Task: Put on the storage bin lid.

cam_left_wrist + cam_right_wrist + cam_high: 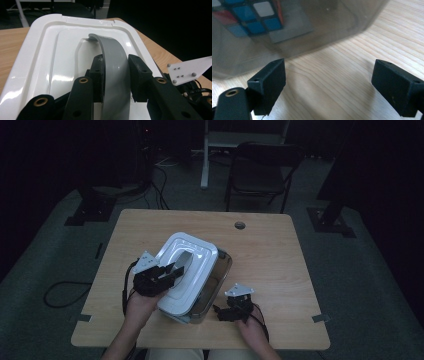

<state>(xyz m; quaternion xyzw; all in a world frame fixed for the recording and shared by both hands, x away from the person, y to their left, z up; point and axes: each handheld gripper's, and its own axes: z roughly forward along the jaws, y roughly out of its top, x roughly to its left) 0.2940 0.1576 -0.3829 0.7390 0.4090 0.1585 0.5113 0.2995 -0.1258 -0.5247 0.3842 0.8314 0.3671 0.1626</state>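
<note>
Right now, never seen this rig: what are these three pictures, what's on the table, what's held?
There is no robot here. A person holds a pair of hand-held tongs in each hand, and each pair carries its own camera.

The high view looks down on a wooden table. The left tongs are shut on the grey handle of a white lid, which lies askew over a clear box.

The left gripper view looks along those tongs at the handle.

The right gripper view looks along the right tongs, open and empty above the table, beside the box wall. Through it a colour cube shows inside.
</note>
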